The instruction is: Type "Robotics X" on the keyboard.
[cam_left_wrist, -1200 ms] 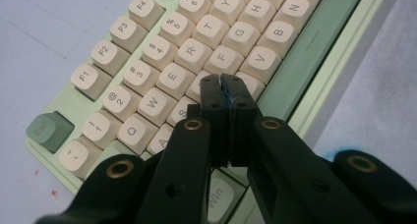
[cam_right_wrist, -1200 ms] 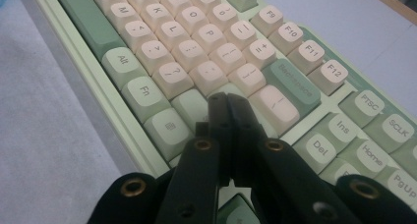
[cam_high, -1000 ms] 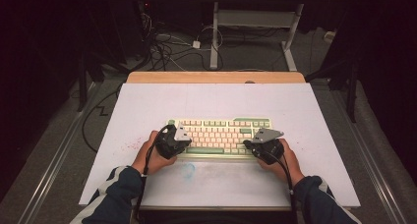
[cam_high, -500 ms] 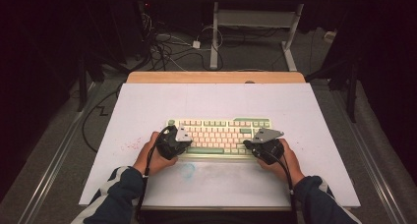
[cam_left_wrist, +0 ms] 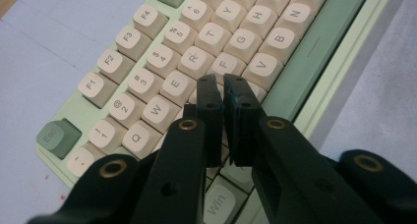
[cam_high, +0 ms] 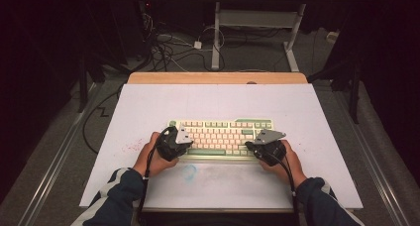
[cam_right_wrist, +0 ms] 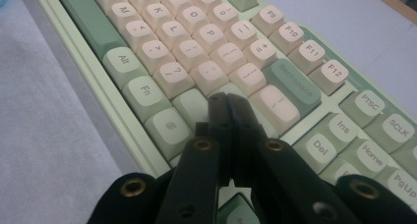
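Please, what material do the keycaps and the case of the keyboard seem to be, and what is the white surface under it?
The keycaps look like matte plastic: cream, rounded tops, soft dull sheen, printed legends. The keyboard case seems to be pale green plastic with a smooth satin finish and moulded edges. The white surface appears to be a thin matte sheet, perhaps paper or board, with faint red and blue stains; the table's wooden edge shows beyond it.

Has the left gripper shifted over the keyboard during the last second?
No. In the high view the left gripper sits over the same left end of the keyboard as a second ago, with no visible shift.
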`<state>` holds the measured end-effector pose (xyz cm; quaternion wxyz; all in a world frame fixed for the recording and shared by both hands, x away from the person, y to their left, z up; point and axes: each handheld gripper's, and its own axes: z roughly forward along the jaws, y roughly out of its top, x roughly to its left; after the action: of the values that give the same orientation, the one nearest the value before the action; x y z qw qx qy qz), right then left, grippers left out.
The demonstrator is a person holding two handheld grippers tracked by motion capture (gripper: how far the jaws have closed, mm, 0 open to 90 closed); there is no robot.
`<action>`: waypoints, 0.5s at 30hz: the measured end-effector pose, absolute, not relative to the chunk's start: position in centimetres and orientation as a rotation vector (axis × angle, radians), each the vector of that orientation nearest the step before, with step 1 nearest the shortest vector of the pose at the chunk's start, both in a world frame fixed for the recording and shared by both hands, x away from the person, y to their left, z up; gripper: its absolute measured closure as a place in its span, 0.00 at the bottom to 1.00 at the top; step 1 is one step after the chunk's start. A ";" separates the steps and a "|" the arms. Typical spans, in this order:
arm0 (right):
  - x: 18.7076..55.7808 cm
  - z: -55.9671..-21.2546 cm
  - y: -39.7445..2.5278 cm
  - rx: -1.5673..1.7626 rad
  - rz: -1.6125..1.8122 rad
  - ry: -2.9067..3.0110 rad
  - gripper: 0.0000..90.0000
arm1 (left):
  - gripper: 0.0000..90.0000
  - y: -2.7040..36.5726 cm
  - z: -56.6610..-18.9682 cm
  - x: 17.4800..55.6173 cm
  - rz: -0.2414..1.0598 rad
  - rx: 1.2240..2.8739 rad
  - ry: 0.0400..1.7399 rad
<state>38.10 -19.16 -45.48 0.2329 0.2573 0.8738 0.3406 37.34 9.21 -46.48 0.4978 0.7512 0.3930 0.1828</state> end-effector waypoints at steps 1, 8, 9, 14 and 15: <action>38.1 -45.5 -19.1 0.705 0.936 2.400 1.00 | 0.91 9.2 -46.4 37.3 0.447 1.816 0.945; 38.1 -45.1 -19.2 0.701 0.946 2.400 0.99 | 0.80 9.4 -45.9 37.3 0.485 1.774 0.933; 38.1 -44.9 -19.2 0.699 0.955 2.398 0.99 | 0.77 9.4 -45.8 37.3 0.488 1.762 0.934; 38.0 -44.4 -19.3 0.694 0.983 2.379 0.98 | 0.65 9.5 -45.6 37.4 0.514 1.726 0.932; 38.0 -44.2 -19.3 0.692 0.993 2.376 0.98 | 0.63 9.5 -45.6 37.3 0.524 1.726 0.930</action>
<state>37.98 -19.34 -44.24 0.2353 0.2522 0.8660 0.3621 37.35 9.46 -45.58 0.5279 0.7223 0.3893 0.2192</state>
